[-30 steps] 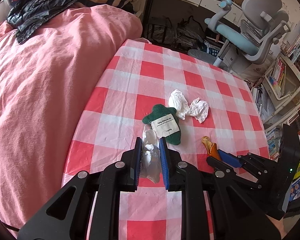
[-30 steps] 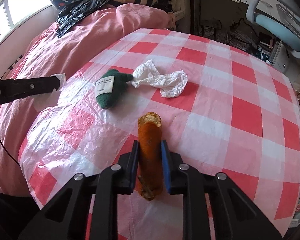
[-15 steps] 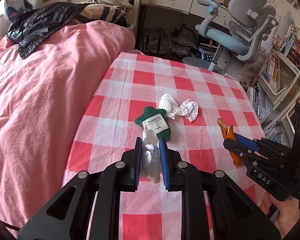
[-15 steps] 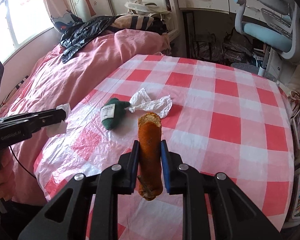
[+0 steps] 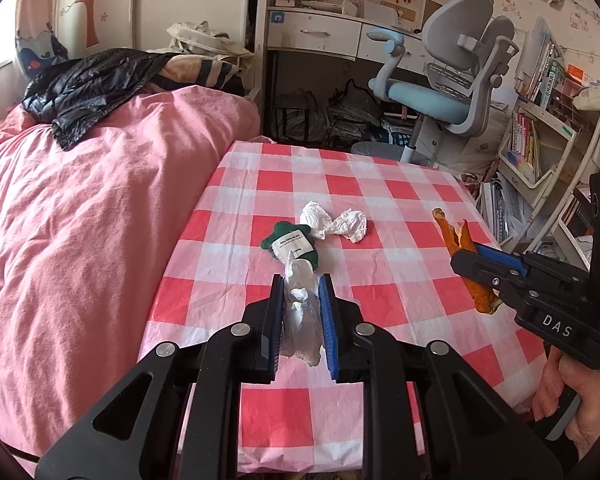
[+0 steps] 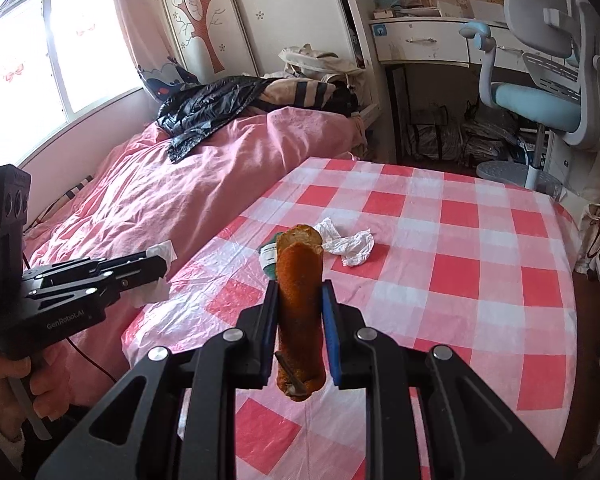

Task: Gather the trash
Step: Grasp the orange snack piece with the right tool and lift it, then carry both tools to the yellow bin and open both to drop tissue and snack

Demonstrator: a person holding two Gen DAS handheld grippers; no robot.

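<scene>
My left gripper is shut on a crumpled white tissue, held above the near edge of the red-and-white checked table. My right gripper is shut on a long orange peel; the left wrist view shows that peel raised at the right. A green scrub pad with a white label and another crumpled tissue lie mid-table. In the right wrist view the left gripper shows at the left with its tissue.
A bed with a pink cover borders the table's left side, with a black jacket on it. A grey-blue office chair and a desk stand beyond the table. Bookshelves crowd the right.
Both grippers have risen and drawn back from the table with their loads still held. The views now take in more of the room. The pad and the second tissue have not moved.
</scene>
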